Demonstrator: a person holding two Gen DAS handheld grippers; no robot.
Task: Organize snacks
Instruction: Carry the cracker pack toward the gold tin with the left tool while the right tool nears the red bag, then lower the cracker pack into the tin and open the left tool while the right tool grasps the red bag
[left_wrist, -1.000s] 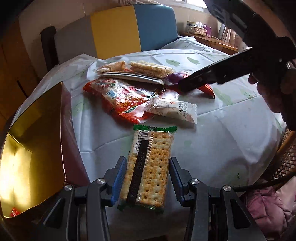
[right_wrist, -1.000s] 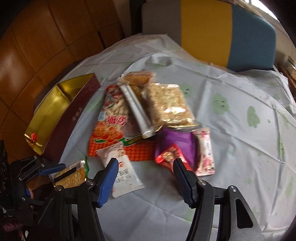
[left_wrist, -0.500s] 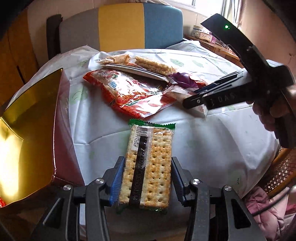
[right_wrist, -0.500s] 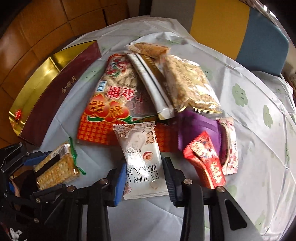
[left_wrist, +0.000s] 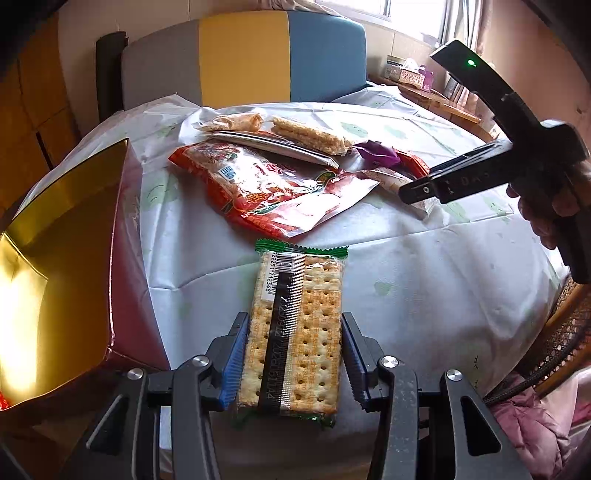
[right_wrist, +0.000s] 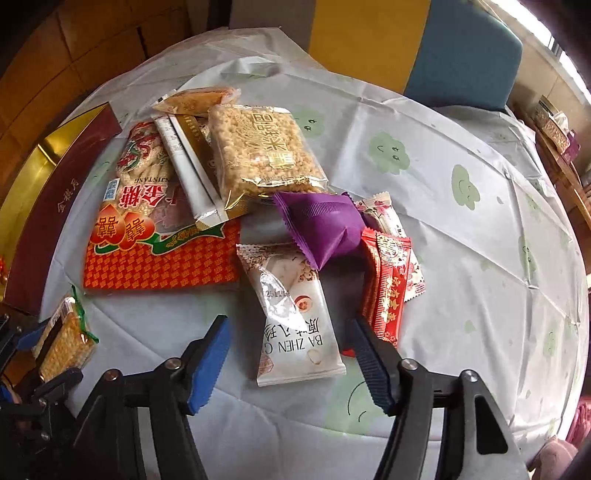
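Clear-wrapped cracker pack (left_wrist: 295, 328) lengthwise along left claw (left_wrist: 293, 360), clamped | right claw (right_wrist: 291, 363) opening astride white packet (right_wrist: 295, 314)

The left tool (left_wrist: 293, 363) grips a clear-wrapped cracker pack (left_wrist: 295, 332) above a cloth-covered bench (left_wrist: 424, 277). A gold-lined box (left_wrist: 66, 258) stands open at left; a heap of snack packets (left_wrist: 280, 184) lies beyond, the right tool (left_wrist: 417, 192) beside it.

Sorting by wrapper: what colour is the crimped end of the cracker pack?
Green, on the cracker pack; clearest in the left wrist view.
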